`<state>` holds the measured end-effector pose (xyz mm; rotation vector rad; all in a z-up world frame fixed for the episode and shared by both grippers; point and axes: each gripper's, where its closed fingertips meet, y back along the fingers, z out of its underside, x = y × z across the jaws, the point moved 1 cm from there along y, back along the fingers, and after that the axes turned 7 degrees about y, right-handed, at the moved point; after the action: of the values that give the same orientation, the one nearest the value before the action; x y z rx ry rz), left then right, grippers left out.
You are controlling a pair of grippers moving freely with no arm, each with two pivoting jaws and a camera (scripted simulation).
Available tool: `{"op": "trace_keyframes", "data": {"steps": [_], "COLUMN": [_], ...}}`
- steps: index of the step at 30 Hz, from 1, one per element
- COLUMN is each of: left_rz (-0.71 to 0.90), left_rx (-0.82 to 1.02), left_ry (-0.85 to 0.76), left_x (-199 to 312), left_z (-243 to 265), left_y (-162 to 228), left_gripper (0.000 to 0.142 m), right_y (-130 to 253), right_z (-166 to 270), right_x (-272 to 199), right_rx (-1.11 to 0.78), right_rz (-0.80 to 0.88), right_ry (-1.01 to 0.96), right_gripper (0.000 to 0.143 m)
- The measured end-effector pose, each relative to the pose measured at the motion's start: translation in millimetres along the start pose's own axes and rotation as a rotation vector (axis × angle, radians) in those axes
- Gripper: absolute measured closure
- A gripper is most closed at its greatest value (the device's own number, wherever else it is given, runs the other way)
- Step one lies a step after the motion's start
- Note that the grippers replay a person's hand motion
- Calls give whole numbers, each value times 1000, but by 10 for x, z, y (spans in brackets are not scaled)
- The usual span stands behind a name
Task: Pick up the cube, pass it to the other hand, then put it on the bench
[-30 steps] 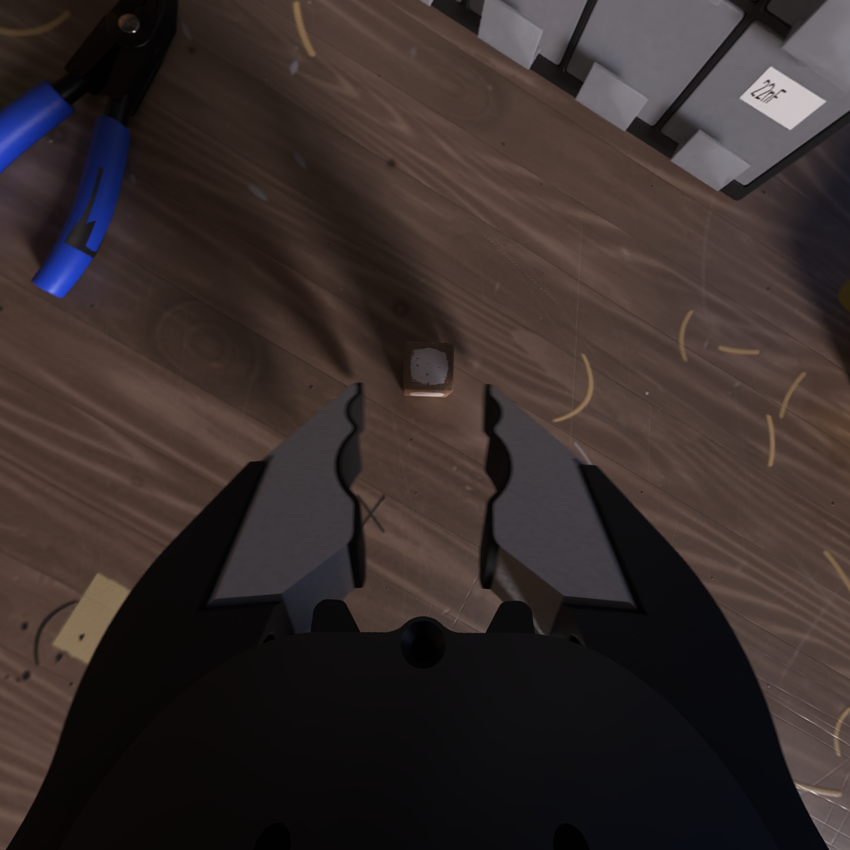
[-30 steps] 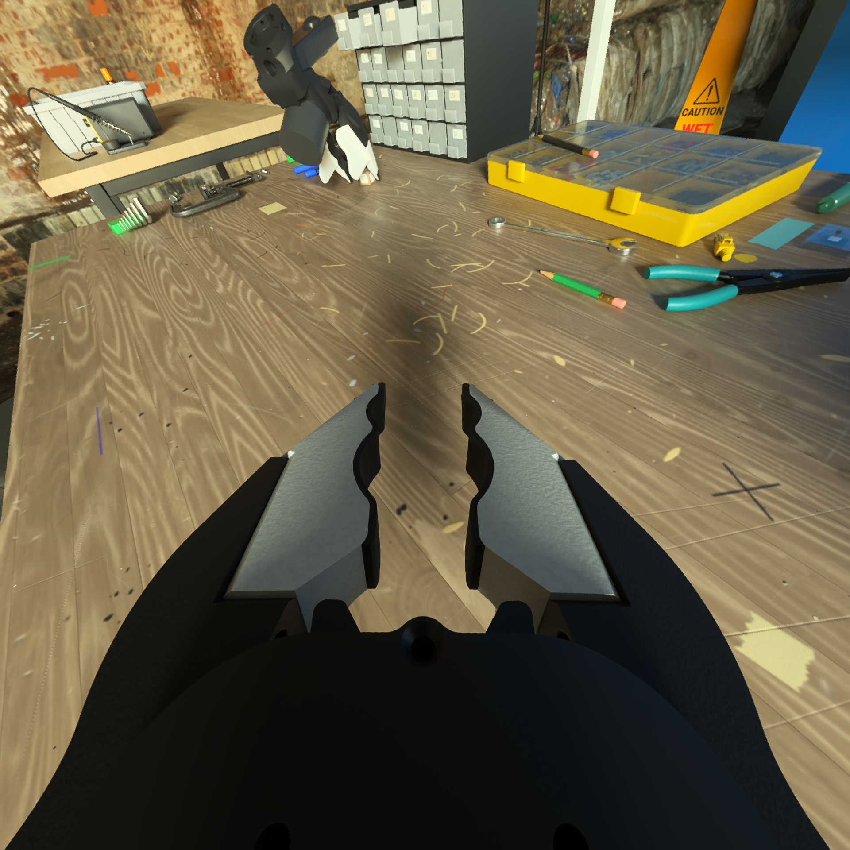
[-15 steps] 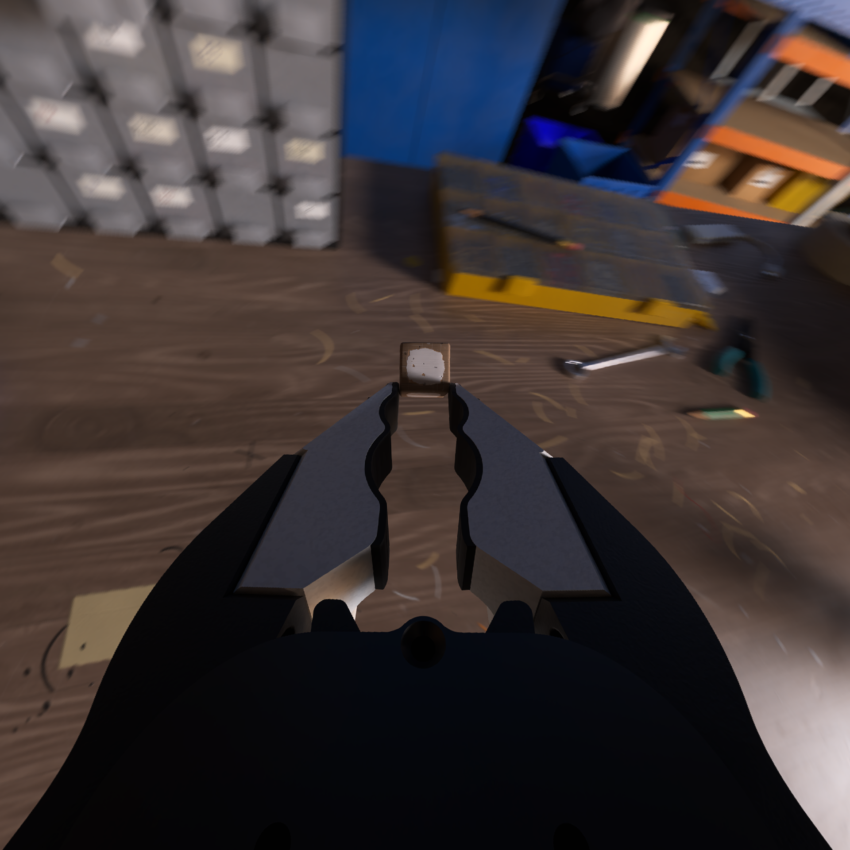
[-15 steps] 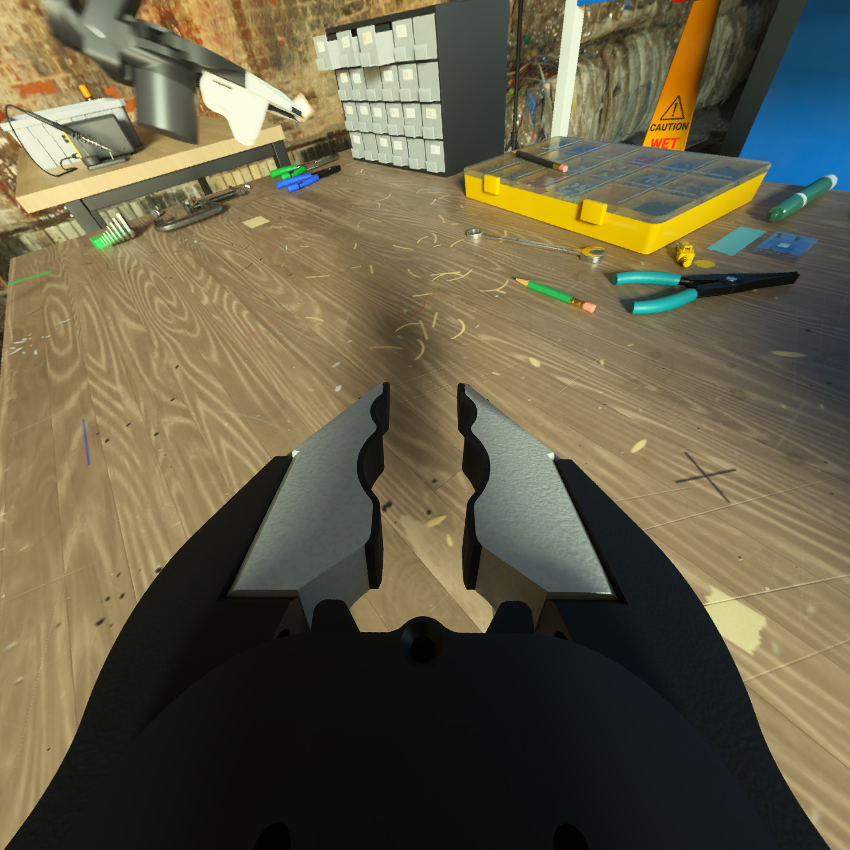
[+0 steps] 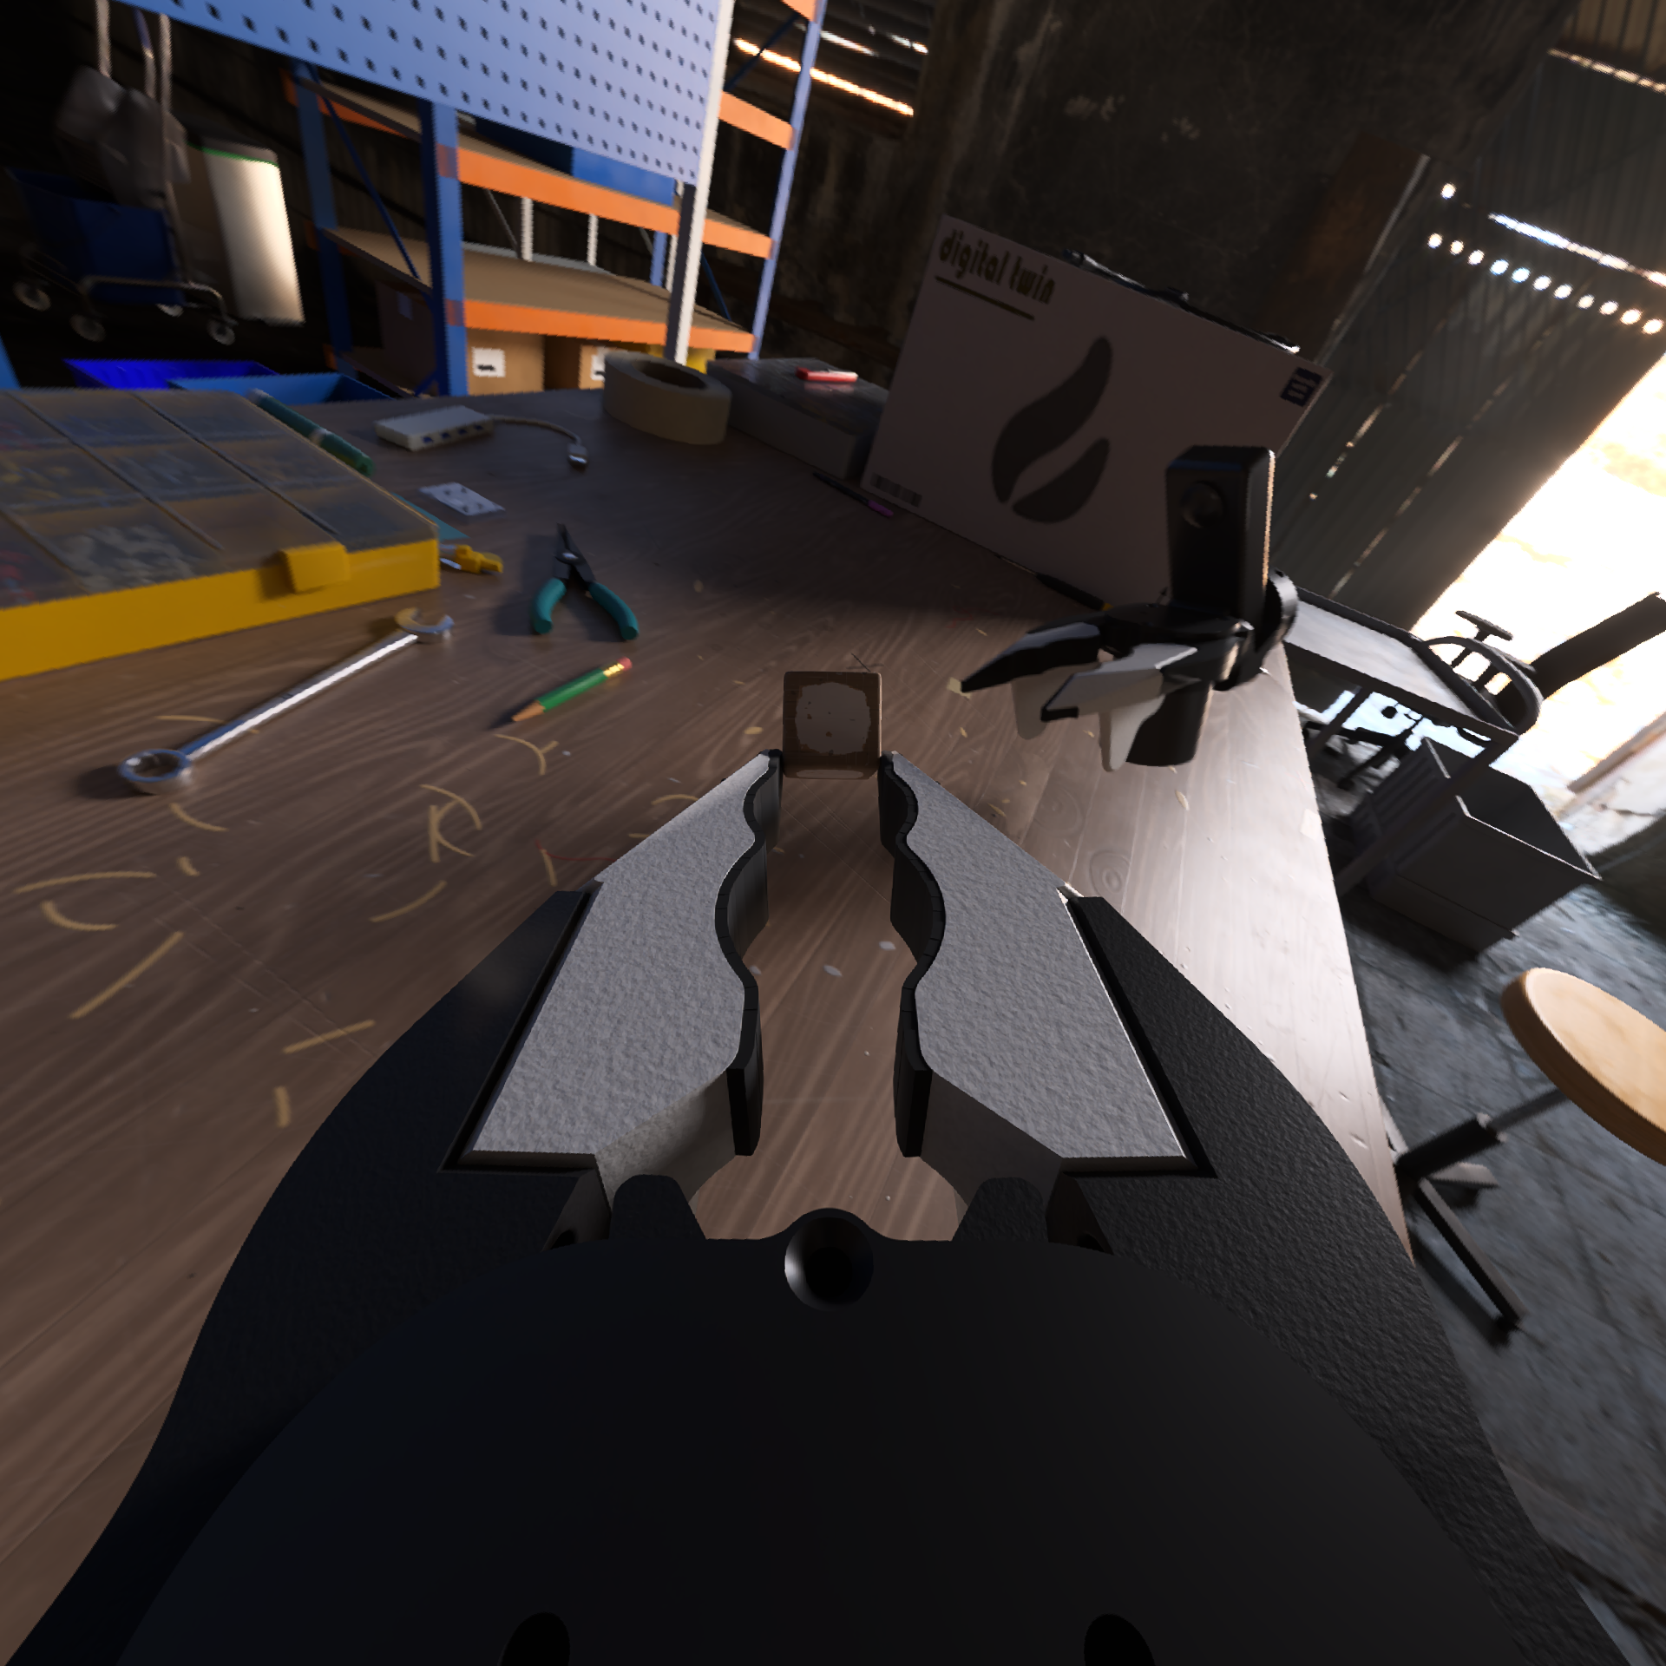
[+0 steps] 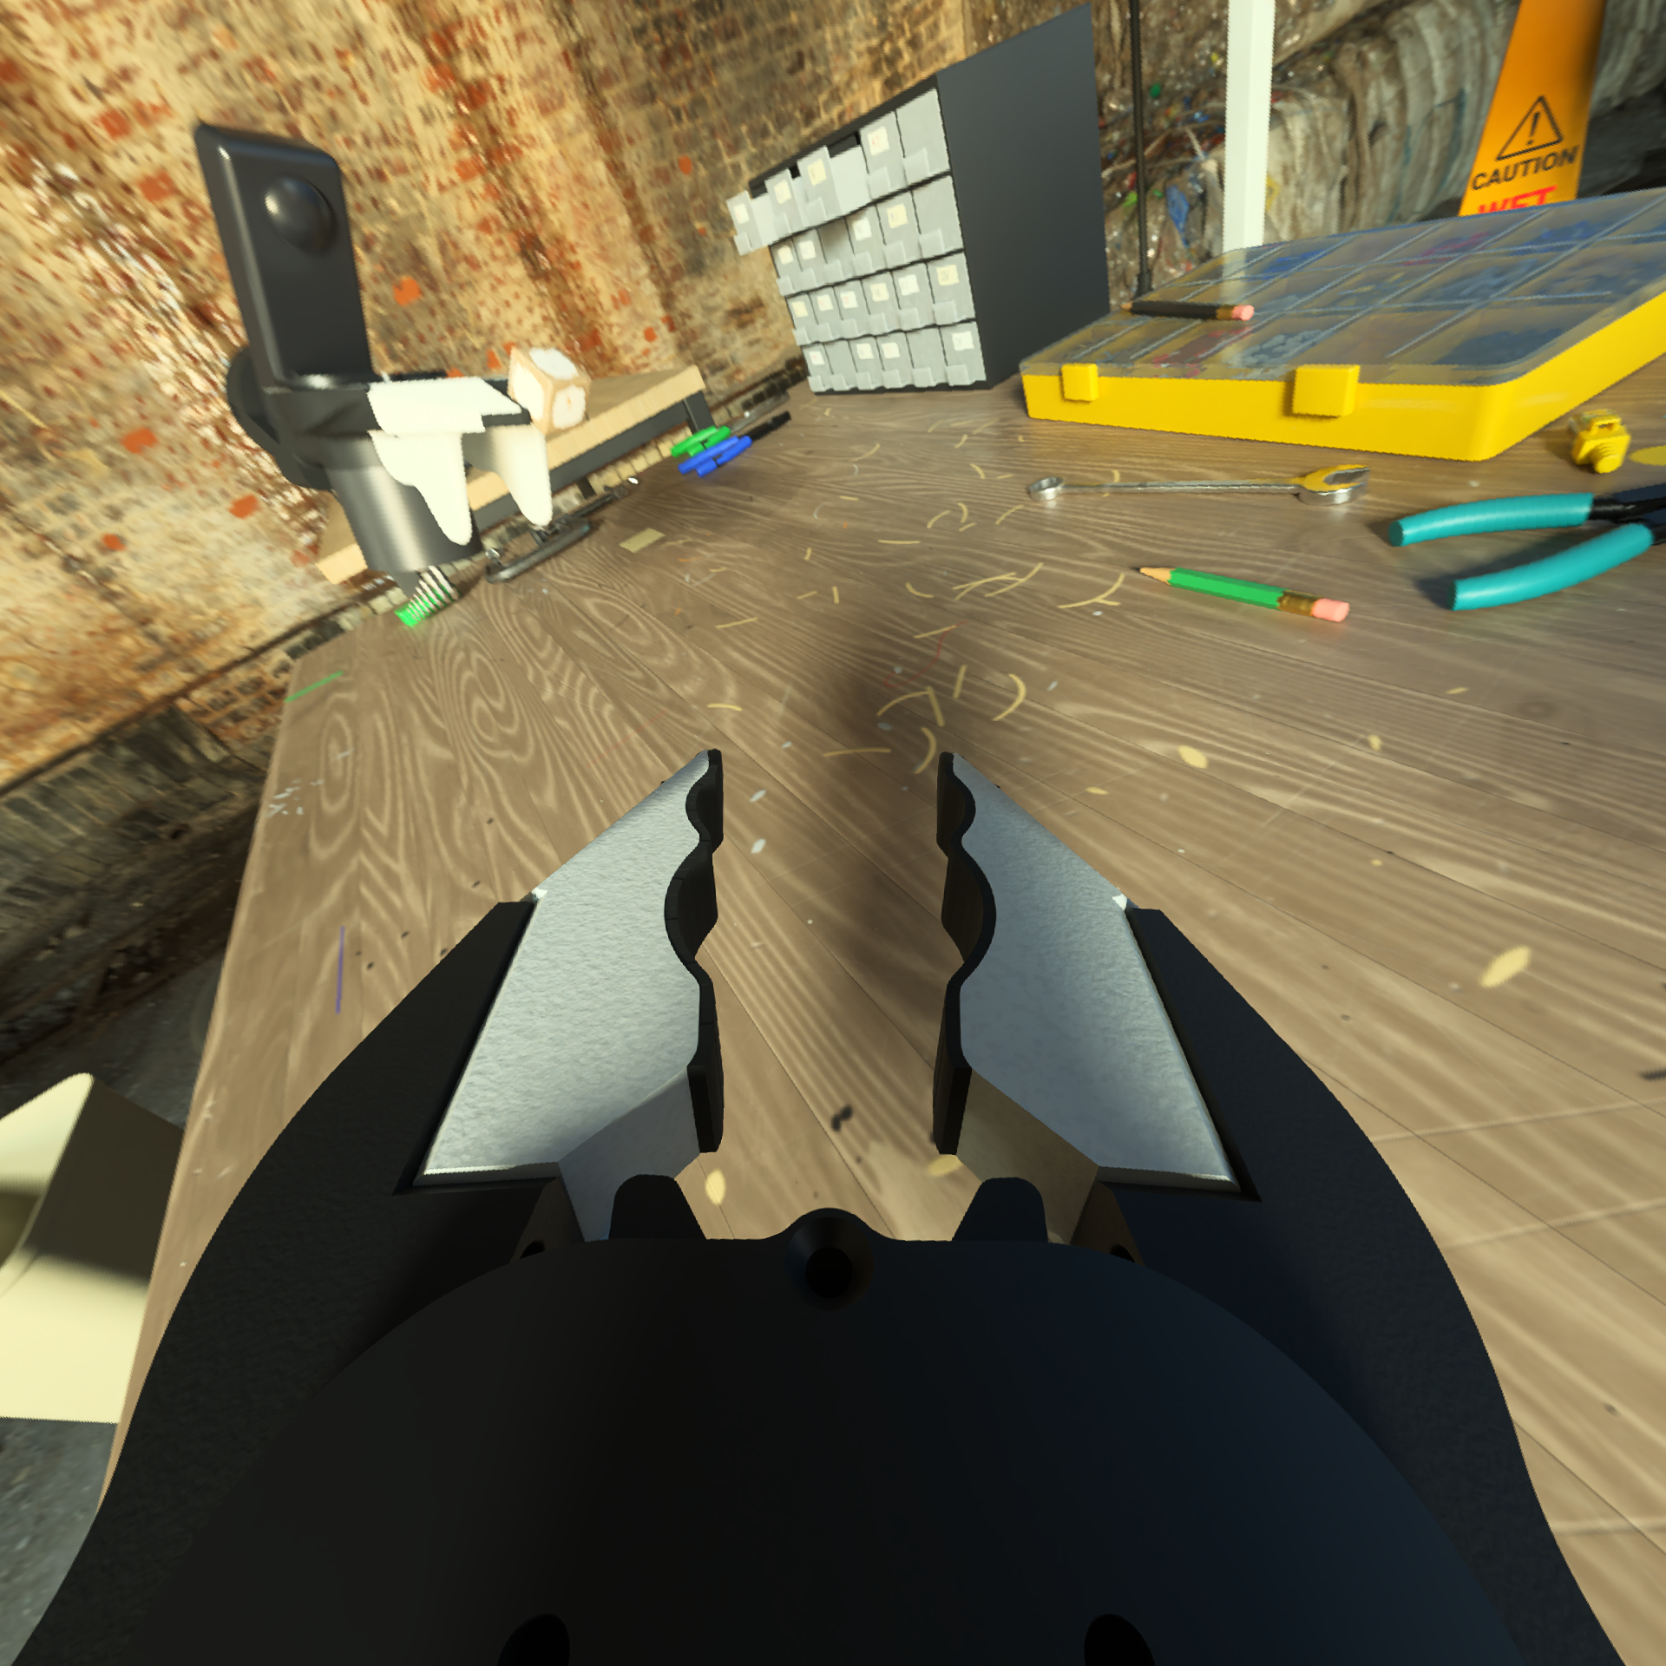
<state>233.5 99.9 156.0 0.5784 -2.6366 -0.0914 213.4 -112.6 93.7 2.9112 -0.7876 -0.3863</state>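
My left gripper is shut on a small brown cube with a pale worn face, held at the fingertips above the wooden bench. In the right wrist view the left gripper shows at upper left with the cube in the air. My right gripper is open and empty, low over the bench. In the left wrist view the right gripper is to the right of the cube, apart from it, pointing left.
A yellow organizer case, a wrench, a green pencil and teal pliers lie on the bench. A grey drawer cabinet and a cardboard box stand at the back. A stool stands off the bench edge.
My left gripper shut on the cube, lifted it off the bench and swung round toward the right gripper. My right gripper's jaws opened wider and it turned toward the left gripper.
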Motion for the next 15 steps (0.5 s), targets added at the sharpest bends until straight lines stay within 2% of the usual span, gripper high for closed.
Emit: {"op": "trace_keyframes", "data": {"steps": [4, 7, 10, 12, 15], "left_rz": [107, 265, 316, 340, 348], "left_rx": [4, 1, -39, -65, -99], "left_ry": [10, -19, -85, -128, -194], "left_x": [109, 277, 369, 434, 501], "left_z": [36, -12, 2, 34, 98], "left_y": [-61, -180, -396, -530, -675], "left_gripper": [121, 121, 121, 121, 121], "right_y": [-81, -243, -449, -584, -670], "right_z": [-131, -326, -524, -573, -619], "right_x": [-64, -212, -401, -480, -495], "right_rx": [62, 88, 77, 37, 80], "right_rz": [-95, -287, -530, -627, -727], "right_ry": [-40, -159, -400, -578, -838], "right_gripper": [95, 94, 90, 86, 83]}}
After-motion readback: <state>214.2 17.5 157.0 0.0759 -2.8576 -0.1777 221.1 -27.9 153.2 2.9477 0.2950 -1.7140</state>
